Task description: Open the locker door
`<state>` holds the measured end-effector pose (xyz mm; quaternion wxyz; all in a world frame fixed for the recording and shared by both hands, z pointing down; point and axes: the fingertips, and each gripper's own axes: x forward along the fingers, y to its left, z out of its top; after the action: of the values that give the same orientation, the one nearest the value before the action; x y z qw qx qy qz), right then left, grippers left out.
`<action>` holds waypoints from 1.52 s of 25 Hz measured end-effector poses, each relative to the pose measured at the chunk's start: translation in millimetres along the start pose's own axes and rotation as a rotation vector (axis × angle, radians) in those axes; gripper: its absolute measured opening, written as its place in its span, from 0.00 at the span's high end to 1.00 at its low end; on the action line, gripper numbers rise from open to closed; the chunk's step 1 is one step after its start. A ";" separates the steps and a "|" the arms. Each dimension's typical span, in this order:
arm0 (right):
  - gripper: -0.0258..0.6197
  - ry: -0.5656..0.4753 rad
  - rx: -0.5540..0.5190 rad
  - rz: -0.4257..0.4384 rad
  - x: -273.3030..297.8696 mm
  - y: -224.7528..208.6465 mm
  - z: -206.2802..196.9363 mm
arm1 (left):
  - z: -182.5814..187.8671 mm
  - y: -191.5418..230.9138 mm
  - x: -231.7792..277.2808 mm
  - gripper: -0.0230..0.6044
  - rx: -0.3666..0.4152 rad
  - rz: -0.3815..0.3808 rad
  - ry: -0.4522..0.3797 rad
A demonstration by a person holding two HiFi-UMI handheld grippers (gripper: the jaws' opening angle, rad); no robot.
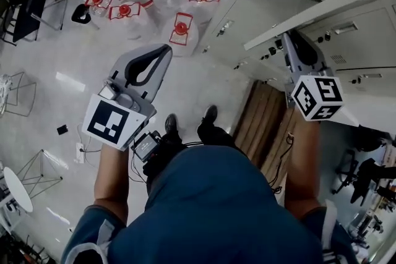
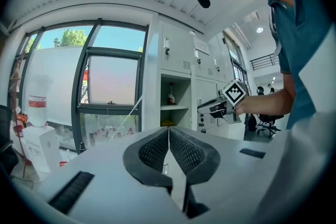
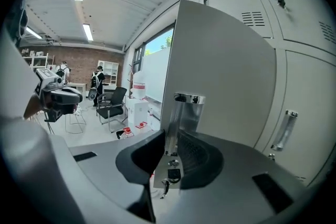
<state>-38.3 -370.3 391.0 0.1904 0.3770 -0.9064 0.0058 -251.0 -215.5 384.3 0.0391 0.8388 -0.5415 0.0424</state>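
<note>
Here, right gripper fingers clamped on locker door handle, left gripper fingers together, empty, open compartment holding one bottle upright on shelf.

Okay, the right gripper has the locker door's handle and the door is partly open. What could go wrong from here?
The right gripper pinches only the slim, shiny handle of the locker door, so the jaws might slip off as the door swings. The wooden bench lies close to the person's shoes, a possible trip on a sideways step. The left gripper is shut, empty and away from the door, so it probably could not steady it.
</note>
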 end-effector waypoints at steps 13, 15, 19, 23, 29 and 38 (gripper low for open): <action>0.62 -0.012 0.067 -0.283 -53.2 0.1 -9.4 | 10.8 -4.4 -33.5 0.93 0.022 -0.016 -0.010; 0.62 -0.005 0.060 -0.340 -54.1 -9.0 -6.3 | 14.0 -6.3 -37.2 0.93 0.023 -0.018 -0.013; 0.67 -0.002 0.071 -0.371 -61.6 -14.5 -3.6 | 20.5 -0.8 -43.2 0.93 0.033 -0.012 -0.008; 0.69 -0.005 0.100 -0.406 -79.1 -21.9 -13.2 | 21.0 6.5 -46.4 0.93 0.029 -0.015 -0.005; 0.70 -0.001 0.135 -0.461 -107.3 -38.8 -27.0 | 24.2 2.2 -40.4 0.93 0.052 -0.039 0.009; 0.75 0.007 0.183 -0.558 -147.9 -68.2 -45.8 | 37.6 -17.4 -21.3 0.93 0.066 -0.114 -0.010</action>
<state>119.2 -311.2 372.8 0.1530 0.6272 -0.7628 0.0364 -242.7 -193.2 344.2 0.0112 0.8693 -0.4912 0.0536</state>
